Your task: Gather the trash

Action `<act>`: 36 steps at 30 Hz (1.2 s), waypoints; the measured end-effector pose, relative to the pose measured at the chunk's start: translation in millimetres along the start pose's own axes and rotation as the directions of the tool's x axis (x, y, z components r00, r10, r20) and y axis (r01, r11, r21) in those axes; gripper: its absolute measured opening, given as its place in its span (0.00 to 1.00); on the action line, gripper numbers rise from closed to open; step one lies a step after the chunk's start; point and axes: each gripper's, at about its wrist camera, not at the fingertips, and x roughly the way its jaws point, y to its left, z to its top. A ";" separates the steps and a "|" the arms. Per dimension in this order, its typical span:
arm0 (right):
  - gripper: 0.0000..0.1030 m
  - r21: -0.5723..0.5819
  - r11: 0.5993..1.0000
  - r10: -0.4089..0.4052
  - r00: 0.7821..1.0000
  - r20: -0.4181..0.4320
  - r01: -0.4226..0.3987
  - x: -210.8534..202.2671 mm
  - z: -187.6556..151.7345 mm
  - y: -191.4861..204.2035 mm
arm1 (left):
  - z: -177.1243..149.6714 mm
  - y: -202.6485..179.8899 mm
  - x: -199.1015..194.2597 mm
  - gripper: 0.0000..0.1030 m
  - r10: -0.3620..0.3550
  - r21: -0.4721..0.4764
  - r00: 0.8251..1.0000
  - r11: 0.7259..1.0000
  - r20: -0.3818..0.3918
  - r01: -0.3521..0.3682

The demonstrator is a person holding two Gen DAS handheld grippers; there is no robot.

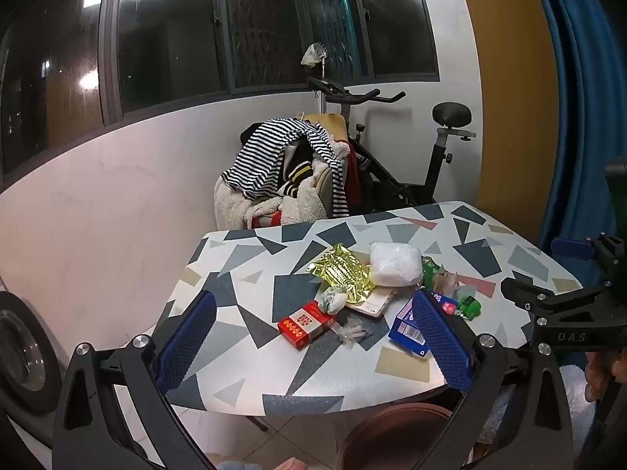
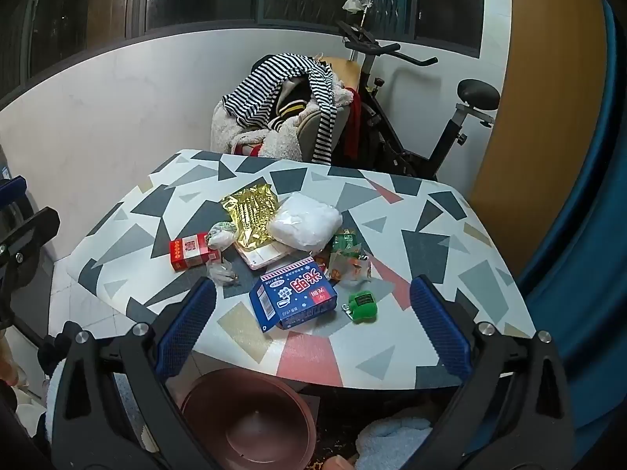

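Trash lies in a heap on the patterned table (image 1: 243, 356) (image 2: 462, 258): a red box (image 1: 306, 323) (image 2: 190, 252), a blue carton (image 1: 407, 329) (image 2: 294, 297), a gold foil wrapper (image 1: 343, 270) (image 2: 250, 211), a white plastic bag (image 1: 395, 262) (image 2: 303, 223), a crumpled green-white wrapper (image 1: 333, 299) (image 2: 221, 233), a green object (image 1: 470, 305) (image 2: 362, 305) and snack wrappers (image 2: 348, 258). My left gripper (image 1: 313, 337) hovers open over the near table edge, nothing between its fingers. My right gripper (image 2: 313, 325) is open too, framing the blue carton without touching it.
A brown round bin (image 2: 249, 419) (image 1: 395, 434) stands on the floor under the near table edge. Behind the table a chair piled with clothes (image 1: 290, 172) and an exercise bike (image 1: 411, 149) stand by the wall. A blue curtain (image 1: 580, 98) hangs at right.
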 end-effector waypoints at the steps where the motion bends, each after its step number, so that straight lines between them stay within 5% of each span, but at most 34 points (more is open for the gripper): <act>1: 0.95 0.000 1.000 0.000 1.000 0.001 0.000 0.1 0.0 0.6 | 0.1 0.1 -0.2 0.95 0.001 0.000 1.000 1.000 0.001 -0.001; 36: 0.95 -0.021 1.000 -0.017 1.000 -0.009 0.017 0.0 -0.9 3.5 | -8.9 7.6 6.2 0.95 0.008 0.005 1.000 1.000 -0.008 -0.008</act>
